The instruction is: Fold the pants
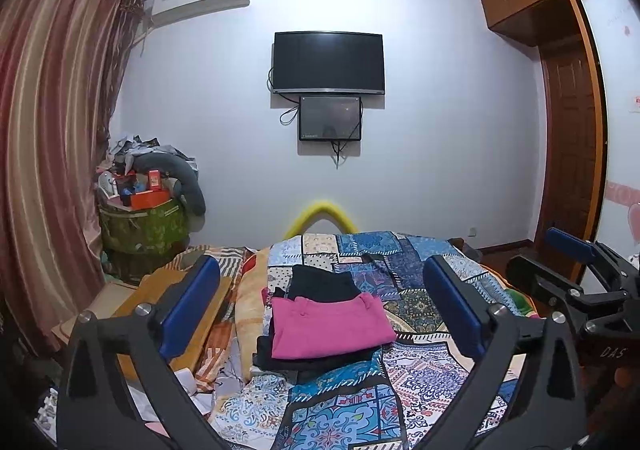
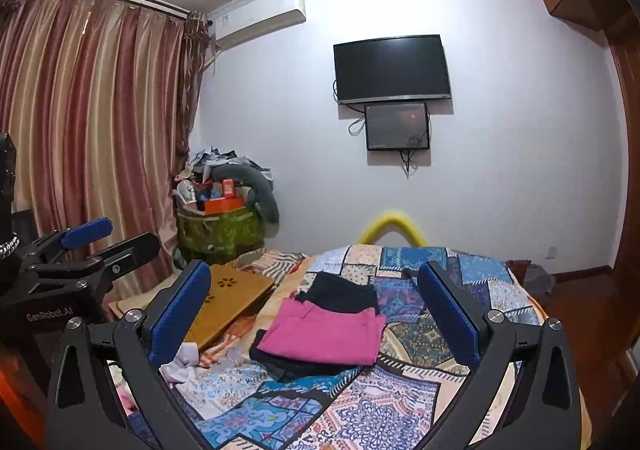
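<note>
We see the bed (image 1: 420,378) filling the lower half of both views, covered by a patchwork quilt (image 2: 384,402) in blues, creams and reds. To its left hang striped pink and tan curtains (image 2: 92,121), and on the far wall a dark television (image 1: 329,62) is mounted with a smaller screen (image 1: 330,118) just below it. A green basket (image 1: 144,228) heaped with clutter stands in the corner by the curtains, and a wooden lap tray (image 2: 230,300) lies at the left edge of the bed.

The pink pants (image 1: 330,324) lie folded flat near the middle of the quilt, resting on top of dark folded garments (image 2: 342,292) that show behind and beneath them.

Our left gripper (image 1: 320,314) and right gripper (image 2: 316,322) both hang above the bed, short of the pile. Each has its jaws spread wide, blue pads apart, touching nothing.
</note>
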`<state>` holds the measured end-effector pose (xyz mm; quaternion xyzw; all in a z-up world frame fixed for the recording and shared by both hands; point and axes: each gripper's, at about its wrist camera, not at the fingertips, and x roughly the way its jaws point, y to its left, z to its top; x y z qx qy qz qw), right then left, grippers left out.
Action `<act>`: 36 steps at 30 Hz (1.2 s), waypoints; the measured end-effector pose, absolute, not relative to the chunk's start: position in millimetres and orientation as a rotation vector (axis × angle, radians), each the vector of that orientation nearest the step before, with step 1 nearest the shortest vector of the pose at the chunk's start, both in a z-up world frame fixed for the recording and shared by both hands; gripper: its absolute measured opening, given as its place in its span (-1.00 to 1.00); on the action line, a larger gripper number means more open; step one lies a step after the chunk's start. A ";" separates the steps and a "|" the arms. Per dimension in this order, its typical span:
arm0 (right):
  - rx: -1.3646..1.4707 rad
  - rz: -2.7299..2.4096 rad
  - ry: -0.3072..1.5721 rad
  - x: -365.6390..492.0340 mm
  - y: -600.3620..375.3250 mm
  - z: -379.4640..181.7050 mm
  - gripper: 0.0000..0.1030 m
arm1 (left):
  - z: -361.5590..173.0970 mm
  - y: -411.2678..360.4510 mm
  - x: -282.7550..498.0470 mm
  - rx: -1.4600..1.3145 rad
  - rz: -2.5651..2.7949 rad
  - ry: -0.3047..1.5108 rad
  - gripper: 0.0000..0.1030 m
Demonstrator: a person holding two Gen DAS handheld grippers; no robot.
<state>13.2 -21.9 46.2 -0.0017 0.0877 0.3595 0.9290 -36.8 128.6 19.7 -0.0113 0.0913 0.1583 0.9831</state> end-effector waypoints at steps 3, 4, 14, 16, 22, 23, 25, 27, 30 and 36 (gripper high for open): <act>0.000 0.735 0.192 14.1 -22.9 44.4 0.99 | 16.8 128.8 -36.5 -0.022 0.315 0.188 1.00; 0.001 0.734 0.195 14.3 -23.6 44.0 0.99 | 15.9 128.6 -36.0 -0.020 0.314 0.189 1.00; 0.007 0.731 0.210 14.4 -27.1 45.0 0.99 | 11.3 129.4 -31.5 -0.022 0.319 0.200 1.00; 0.007 0.731 0.211 14.3 -27.4 45.3 0.99 | 10.7 130.8 -30.7 -0.025 0.320 0.203 1.00; 0.007 0.732 0.212 13.7 -28.0 45.8 0.99 | 9.1 133.1 -28.6 -0.030 0.316 0.209 1.00; 0.008 0.732 0.212 14.0 -27.7 44.6 0.99 | 9.2 133.0 -28.2 -0.030 0.316 0.210 1.00; 0.008 0.731 0.212 13.5 -27.6 44.6 0.99 | 8.6 133.1 -28.5 -0.031 0.314 0.210 1.00; 0.008 0.730 0.212 13.7 -27.6 44.6 0.99 | 8.6 133.5 -28.7 -0.032 0.313 0.210 1.00; 0.008 0.730 0.212 13.6 -27.9 44.6 0.99 | 8.3 133.9 -29.2 -0.032 0.312 0.209 1.00; 0.008 0.730 0.212 13.7 -28.1 45.1 0.99 | 8.1 134.0 -29.1 -0.033 0.313 0.210 1.00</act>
